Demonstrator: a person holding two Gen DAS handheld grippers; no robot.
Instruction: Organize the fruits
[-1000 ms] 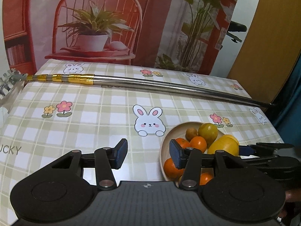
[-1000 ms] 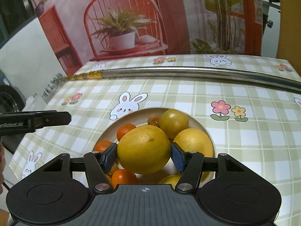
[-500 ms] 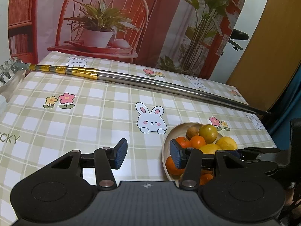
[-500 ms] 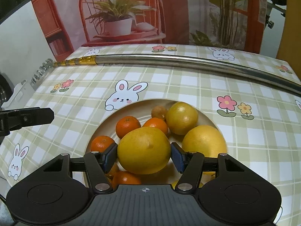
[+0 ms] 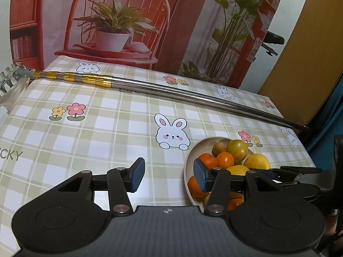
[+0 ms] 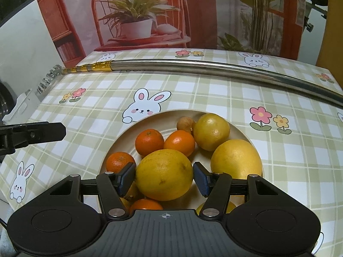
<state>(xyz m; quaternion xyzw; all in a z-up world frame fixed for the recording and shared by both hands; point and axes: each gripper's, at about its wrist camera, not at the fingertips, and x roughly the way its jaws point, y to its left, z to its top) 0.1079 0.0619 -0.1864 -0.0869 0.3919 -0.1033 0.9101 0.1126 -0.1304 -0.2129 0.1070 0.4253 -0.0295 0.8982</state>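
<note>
On the cream round plate [image 6: 238, 128]: three large yellow citrus [image 6: 211, 131], several small oranges [image 6: 149, 142], one brown nut-like fruit [image 6: 185, 123]. Right gripper [image 6: 164, 180] clamps one big yellow citrus [image 6: 164, 177]; left gripper [image 5: 168, 174] spread, empty.

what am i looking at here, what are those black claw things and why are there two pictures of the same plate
Each black claw is a hand-held gripper with two fingers; a person holds one in each hand, and a camera on each looks forward along its fingers. So the two pictures show one table from two spots. The right gripper is over the plate, its blue pads on either side of a big yellow fruit. The left gripper holds nothing; its fingers stand apart above the checked tablecloth, beside the plate. The plate also holds small oranges, more yellow fruit and a little brown one. A long metal pole lies across the far side.
</note>
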